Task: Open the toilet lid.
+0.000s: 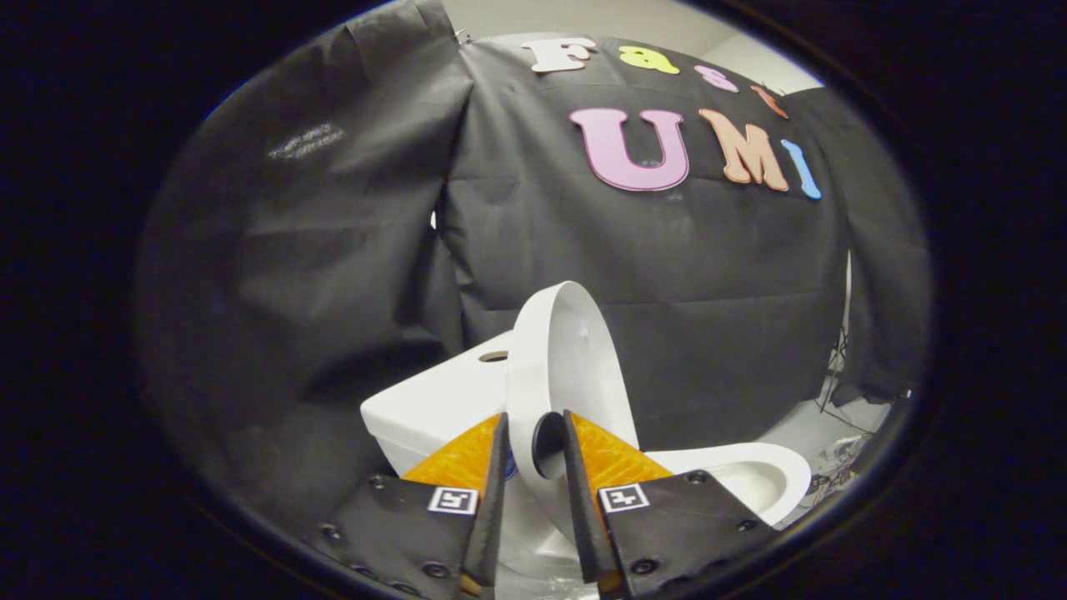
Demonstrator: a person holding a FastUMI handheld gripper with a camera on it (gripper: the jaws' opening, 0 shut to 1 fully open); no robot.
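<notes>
The toilet bowl is partly hidden behind the fingers, its base cut off below. The gripper is clamped on the raised toilet lid, both fingers pressing its edge, the lid rising upright between them with the cistern just beyond.

The camera rides on the gripper, looking forward along its two fingers, very close to the raised toilet lid between them, facing the black cloth wall beyond, tilted sideways.
</notes>
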